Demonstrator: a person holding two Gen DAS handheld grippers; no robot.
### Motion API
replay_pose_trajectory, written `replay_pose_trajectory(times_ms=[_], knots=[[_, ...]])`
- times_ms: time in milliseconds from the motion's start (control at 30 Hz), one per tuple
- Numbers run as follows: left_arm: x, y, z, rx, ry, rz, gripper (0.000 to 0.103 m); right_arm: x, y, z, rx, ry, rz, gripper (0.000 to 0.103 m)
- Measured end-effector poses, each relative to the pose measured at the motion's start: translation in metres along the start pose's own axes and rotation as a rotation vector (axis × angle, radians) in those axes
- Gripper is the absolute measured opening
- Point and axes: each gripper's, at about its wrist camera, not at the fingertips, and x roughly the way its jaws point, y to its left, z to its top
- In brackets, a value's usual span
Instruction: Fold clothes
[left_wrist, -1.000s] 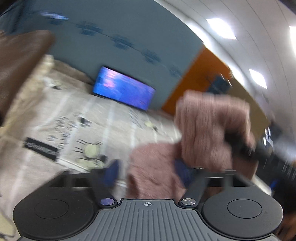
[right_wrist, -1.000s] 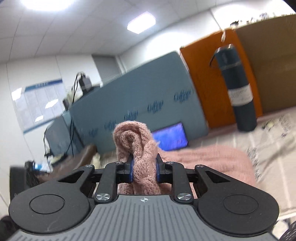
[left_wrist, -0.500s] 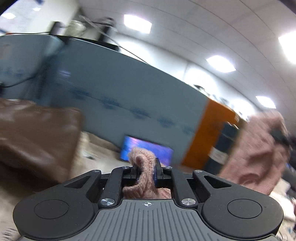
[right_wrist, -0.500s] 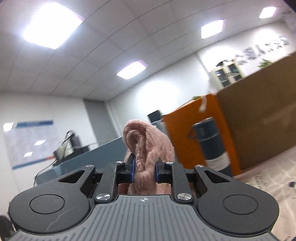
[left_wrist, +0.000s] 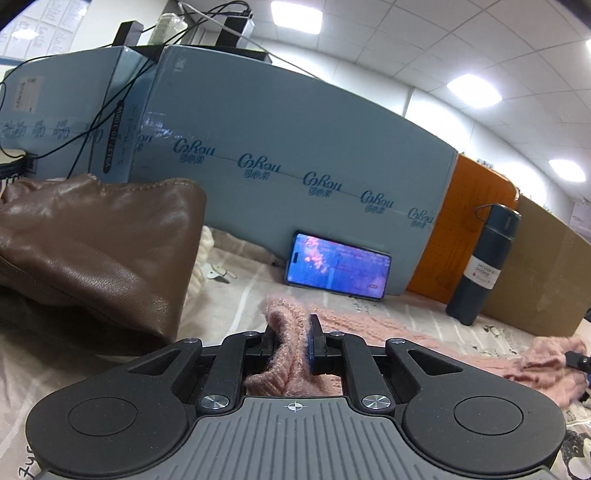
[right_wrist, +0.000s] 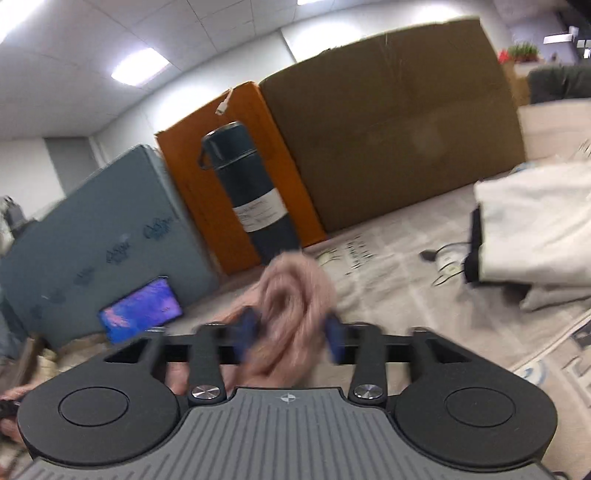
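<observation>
A pink knitted sweater (left_wrist: 373, 325) lies stretched across the patterned table cover. My left gripper (left_wrist: 291, 338) is shut on one bunched end of it, low over the table. In the right wrist view my right gripper (right_wrist: 291, 332) has its jaws spread apart, with a blurred bunch of the pink sweater (right_wrist: 295, 295) still lying between the blue pads (right_wrist: 334, 339). The far end of the sweater and the right gripper's tip show at the right edge of the left wrist view (left_wrist: 546, 354).
A brown leather garment (left_wrist: 92, 251) is piled at the left. A phone (left_wrist: 338, 266) leans on a blue box (left_wrist: 295, 155). A dark flask (left_wrist: 484, 266) stands by an orange board and a cardboard box (right_wrist: 399, 129). White folded clothes (right_wrist: 535, 229) lie at the right.
Both grippers came down from held high to table level, laying the sweater out. The left stays shut on it. The right gripper's jaws have opened from clamped to spread.
</observation>
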Motion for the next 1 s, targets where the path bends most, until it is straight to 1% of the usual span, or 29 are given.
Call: replay_pose_trajectory(times_ms=[100, 133, 167, 200, 300, 333, 400, 467, 533, 567, 600, 633, 667, 700, 767, 867, 933, 1000], knots=[[0.001, -0.001, -0.001, 0.000, 0.006, 0.004, 0.013, -0.007, 0.014, -0.007, -0.091, -0.097, -0.046, 0.073], [0.002, -0.001, -0.001, 0.002, 0.009, 0.006, 0.013, -0.010, 0.018, -0.010, -0.126, -0.127, -0.055, 0.076], [0.003, -0.001, -0.001, 0.003, 0.012, 0.008, 0.013, -0.012, 0.022, -0.014, -0.167, -0.146, -0.045, 0.078], [0.004, -0.002, -0.001, 0.004, 0.013, 0.009, 0.013, -0.013, 0.027, -0.017, -0.214, -0.147, -0.010, 0.079], [0.005, -0.003, -0.001, 0.003, 0.016, 0.007, 0.013, -0.009, 0.044, -0.024, -0.346, -0.075, 0.129, 0.084], [0.005, -0.002, -0.001, 0.000, 0.018, 0.007, 0.013, -0.004, 0.049, -0.025, -0.373, -0.032, 0.146, 0.084], [0.006, -0.001, -0.001, -0.007, 0.020, 0.005, 0.013, 0.008, 0.058, -0.028, -0.404, 0.057, 0.116, 0.084], [0.006, 0.000, -0.001, -0.015, 0.022, -0.001, 0.013, 0.023, 0.061, -0.031, -0.405, 0.170, 0.090, 0.084], [0.007, 0.001, -0.001, -0.025, 0.025, -0.005, 0.013, 0.031, 0.060, -0.032, -0.378, 0.220, 0.049, 0.083], [0.008, 0.002, -0.002, -0.032, 0.028, -0.008, 0.013, 0.035, 0.059, -0.033, -0.363, 0.240, 0.028, 0.076], [0.009, 0.004, -0.002, -0.038, 0.034, -0.010, 0.013, 0.034, 0.058, -0.032, -0.344, 0.239, 0.004, 0.064], [0.010, 0.005, -0.002, -0.044, 0.040, -0.012, 0.013, 0.034, 0.056, -0.032, -0.329, 0.232, -0.028, 0.057], [0.011, 0.006, -0.003, -0.050, 0.045, -0.016, 0.013, 0.033, 0.056, -0.033, -0.325, 0.220, -0.070, 0.038], [0.012, 0.007, -0.003, -0.056, 0.048, -0.022, 0.013, 0.031, 0.056, -0.035, -0.323, 0.208, -0.109, 0.024], [0.014, 0.009, -0.003, -0.070, 0.051, -0.026, 0.013, 0.024, 0.054, -0.033, -0.309, 0.173, -0.154, 0.019], [0.013, 0.008, -0.003, -0.061, 0.038, -0.018, 0.013, 0.007, 0.051, -0.025, -0.282, 0.098, -0.200, 0.018], [0.012, 0.007, -0.003, -0.053, 0.030, -0.012, 0.013, -0.005, 0.048, -0.015, -0.279, 0.033, -0.203, 0.018], [0.011, 0.007, -0.003, -0.045, 0.021, -0.005, 0.013, -0.014, 0.039, -0.004, -0.242, -0.020, -0.185, 0.018]])
